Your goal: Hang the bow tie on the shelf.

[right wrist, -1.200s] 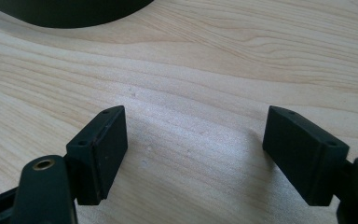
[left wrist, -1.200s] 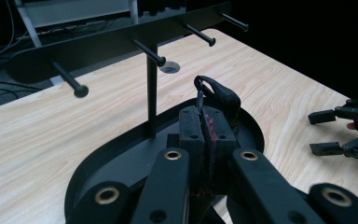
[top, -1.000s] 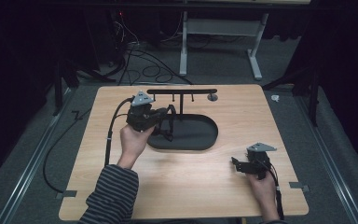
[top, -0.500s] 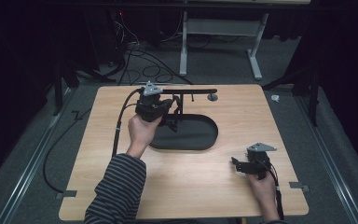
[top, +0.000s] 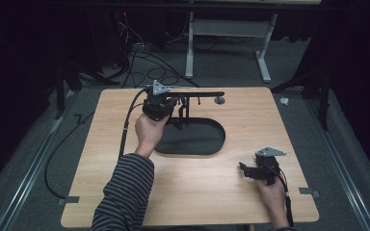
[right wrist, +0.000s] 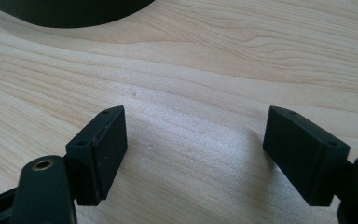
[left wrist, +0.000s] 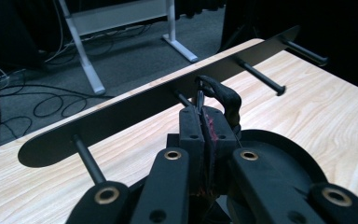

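A black rack stands at the table's far middle: an oval base (top: 197, 139) and a flat crossbar (top: 197, 95) (left wrist: 135, 114) with several pegs (left wrist: 261, 77). My left gripper (top: 172, 107) (left wrist: 204, 119) is held up at the crossbar, shut on a small thing with a black loop (left wrist: 221, 95). The loop sits right by the middle peg (left wrist: 182, 98); I cannot tell if it is around it. My right gripper (top: 244, 169) (right wrist: 196, 140) rests open near the table's front right, with bare wood between its fingers.
A small grey round piece (top: 219, 100) lies beside the crossbar's right end. The wooden table (top: 279, 125) is bare to the right of the rack. Cables and a white desk frame (top: 231, 43) sit on the floor beyond the far edge.
My left gripper has moved away from the person and up to the crossbar, still shut on the looped thing. The right gripper has stayed where it was.
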Motion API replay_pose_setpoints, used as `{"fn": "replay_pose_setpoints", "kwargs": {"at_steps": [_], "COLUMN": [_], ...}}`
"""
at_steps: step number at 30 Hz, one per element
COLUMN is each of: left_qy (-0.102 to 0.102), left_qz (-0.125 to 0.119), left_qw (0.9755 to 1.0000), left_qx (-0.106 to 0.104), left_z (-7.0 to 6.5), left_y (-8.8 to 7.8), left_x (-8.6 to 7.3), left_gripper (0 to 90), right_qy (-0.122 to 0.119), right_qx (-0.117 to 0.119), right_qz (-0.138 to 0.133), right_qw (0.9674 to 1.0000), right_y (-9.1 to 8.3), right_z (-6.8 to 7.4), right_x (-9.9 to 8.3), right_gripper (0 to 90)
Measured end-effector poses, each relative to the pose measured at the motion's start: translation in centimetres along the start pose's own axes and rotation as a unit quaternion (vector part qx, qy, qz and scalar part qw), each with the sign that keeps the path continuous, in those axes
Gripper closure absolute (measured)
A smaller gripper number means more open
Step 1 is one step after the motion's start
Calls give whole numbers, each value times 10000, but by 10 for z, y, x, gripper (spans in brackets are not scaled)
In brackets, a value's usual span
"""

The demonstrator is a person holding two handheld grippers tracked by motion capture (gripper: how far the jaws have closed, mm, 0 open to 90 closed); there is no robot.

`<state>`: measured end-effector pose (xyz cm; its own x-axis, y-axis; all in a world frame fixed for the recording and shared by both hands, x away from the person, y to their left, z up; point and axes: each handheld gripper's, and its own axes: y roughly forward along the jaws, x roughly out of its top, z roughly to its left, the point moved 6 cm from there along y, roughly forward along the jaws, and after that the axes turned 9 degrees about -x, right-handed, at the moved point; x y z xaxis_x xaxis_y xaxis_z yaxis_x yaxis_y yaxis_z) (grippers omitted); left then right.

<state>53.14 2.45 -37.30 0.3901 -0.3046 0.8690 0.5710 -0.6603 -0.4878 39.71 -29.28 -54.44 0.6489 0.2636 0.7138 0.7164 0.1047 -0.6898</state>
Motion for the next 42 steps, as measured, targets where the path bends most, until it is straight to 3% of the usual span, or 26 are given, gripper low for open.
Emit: {"fn": "replay_pose_setpoints", "kwargs": {"at_steps": [10,21,30,42], "left_qy": [-69,-43,-120,-116], "left_qz": [31,18,46,-36], "left_qw": [9999,9999,9998,9995], "left_qx": [154,131,-163,-289], "left_z": [8,6,2,-1], "left_y": [2,-1,-9,-25], "left_x": [-2,-7,-13,-21], "left_gripper": [874,846,772,733], "right_qy": [-6,-1,-4,6], "right_qx": [0,-2,-3,-6], "right_qz": [-1,1,0,-1], "right_qw": [10000,10000,10000,10000], "right_y": [0,0,0,0], "right_z": [0,0,0,0], "right_x": [0,0,0,0], "right_gripper": [227,227,227,228]}}
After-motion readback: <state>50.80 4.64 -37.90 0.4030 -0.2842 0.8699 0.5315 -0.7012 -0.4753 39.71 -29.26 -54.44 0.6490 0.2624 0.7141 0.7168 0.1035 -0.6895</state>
